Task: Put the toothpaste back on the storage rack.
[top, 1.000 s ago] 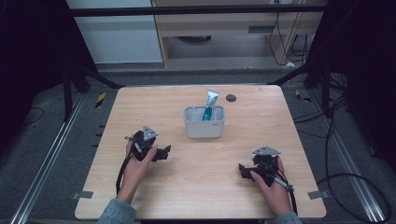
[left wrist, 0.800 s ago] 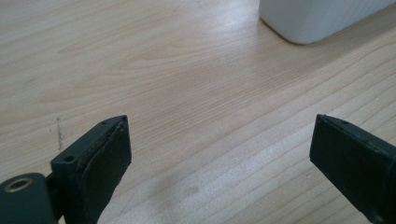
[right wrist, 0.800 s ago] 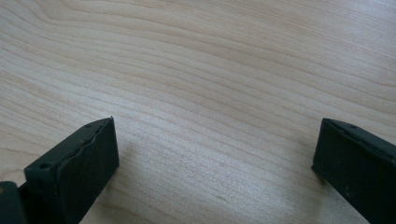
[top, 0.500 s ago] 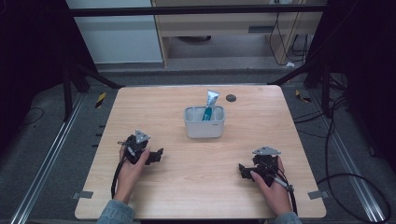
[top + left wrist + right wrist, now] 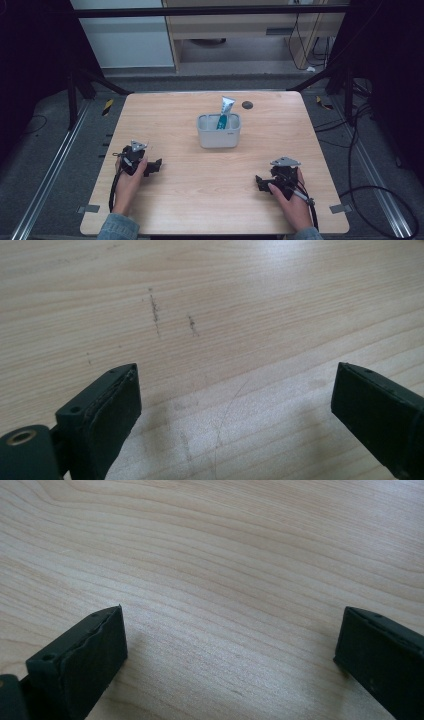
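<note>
While a tube (image 5: 223,114) stands tilted in the grey bin (image 5: 218,136) at table centre, the left gripper (image 5: 154,166) at eight o'clock and right gripper (image 5: 260,183) at five rest empty, jaws apart; a careless reach could tip the bin.

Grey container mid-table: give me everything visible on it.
The grey container is a small rounded-rectangular tub, pale grey and plastic-looking, with an open top and a lighter rim. It stands upright on the wooden table, near the middle and towards the far edge. A teal and white tube stands in it, leaning and poking above the rim. A small dark mark on its front wall is too small to read. Nothing else touches it; the left gripper and right gripper sit well short of it.
</note>
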